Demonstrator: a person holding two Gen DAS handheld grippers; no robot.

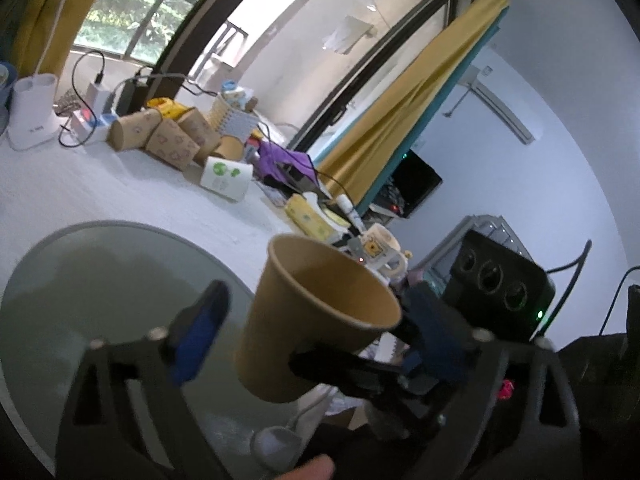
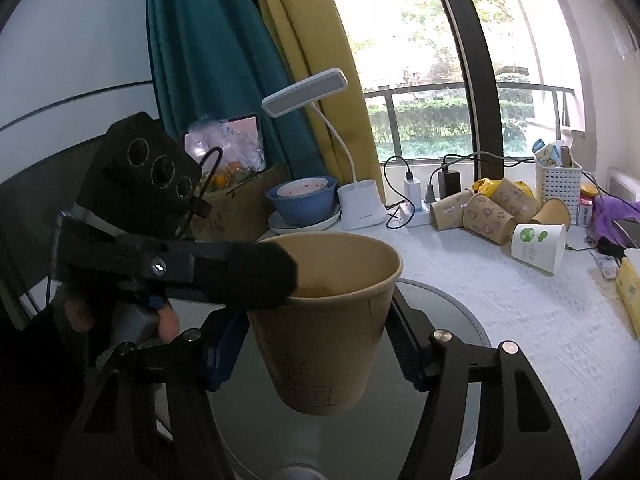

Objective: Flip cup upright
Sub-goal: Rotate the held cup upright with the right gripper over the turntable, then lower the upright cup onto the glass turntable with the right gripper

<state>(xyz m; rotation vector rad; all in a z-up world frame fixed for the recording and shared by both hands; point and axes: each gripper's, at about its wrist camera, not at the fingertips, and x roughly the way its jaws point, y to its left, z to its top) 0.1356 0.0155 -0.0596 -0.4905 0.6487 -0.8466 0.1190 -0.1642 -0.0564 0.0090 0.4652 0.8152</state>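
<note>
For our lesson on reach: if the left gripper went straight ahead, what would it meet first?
Probably the brown paper cup, which sits right between the left gripper's open fingers.

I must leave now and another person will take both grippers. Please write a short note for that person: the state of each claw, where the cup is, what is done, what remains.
Left claw: open, one pad on each side of the brown paper cup; the near pad is clear of it.
Right claw: shut on the cup's walls, holding it in the air above the round glass disc.
Done: the cup is mouth-up, nearly upright.
To do: probably lower it onto the disc, open the right claw, draw both back.
</note>
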